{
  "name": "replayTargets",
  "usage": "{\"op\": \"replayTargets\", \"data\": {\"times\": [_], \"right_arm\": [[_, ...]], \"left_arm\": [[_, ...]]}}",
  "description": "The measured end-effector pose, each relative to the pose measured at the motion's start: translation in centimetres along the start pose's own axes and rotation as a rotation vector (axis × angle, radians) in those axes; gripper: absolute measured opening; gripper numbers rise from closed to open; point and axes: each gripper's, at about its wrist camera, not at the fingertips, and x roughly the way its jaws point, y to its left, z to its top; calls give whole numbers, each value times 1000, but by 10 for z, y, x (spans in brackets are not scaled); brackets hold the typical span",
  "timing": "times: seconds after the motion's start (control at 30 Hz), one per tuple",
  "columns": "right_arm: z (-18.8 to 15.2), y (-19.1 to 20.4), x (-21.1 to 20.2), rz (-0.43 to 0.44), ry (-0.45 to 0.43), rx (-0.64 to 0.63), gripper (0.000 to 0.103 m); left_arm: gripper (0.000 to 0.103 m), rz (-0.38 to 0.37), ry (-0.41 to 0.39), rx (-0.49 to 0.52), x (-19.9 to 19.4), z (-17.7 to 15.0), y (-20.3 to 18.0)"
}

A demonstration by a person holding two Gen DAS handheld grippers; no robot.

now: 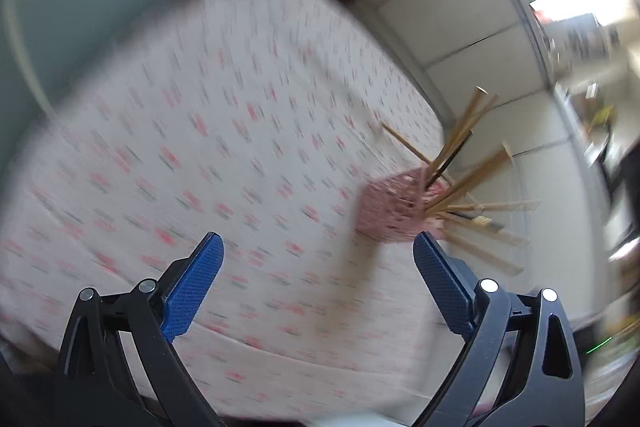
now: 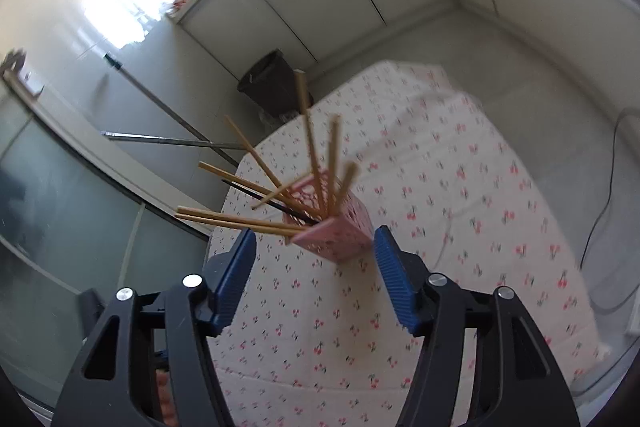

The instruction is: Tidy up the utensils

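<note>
The pink holder [image 2: 330, 229] stands near the counter's [image 2: 460, 187] edge, its chopsticks [image 2: 310, 147] fanned out and leaning past the rim; a knock from either gripper could tip it or flick sticks to the floor. The left gripper [image 1: 318, 253] is spread wide and empty; the right gripper [image 2: 314, 251] is spread and empty, just short of the holder. Count: one holder, roughly eight pale chopsticks and one dark one [image 2: 264, 197].

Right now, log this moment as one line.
left gripper: open, empty | right gripper: open, empty | chopsticks: in pink holder | holder: upright on cherry tablecloth
</note>
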Motion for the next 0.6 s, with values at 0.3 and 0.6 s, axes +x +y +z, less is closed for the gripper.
{"op": "replayTargets", "data": {"times": [0.3,0.6], "right_arm": [[22,-54,-18,-23,-37,140,71],[38,-108,3,-82,17,314,71]], "left_arm": [[90,-243,293,-246,123,105,-2],[78,-445,527,-323,239,131,-27]]}}
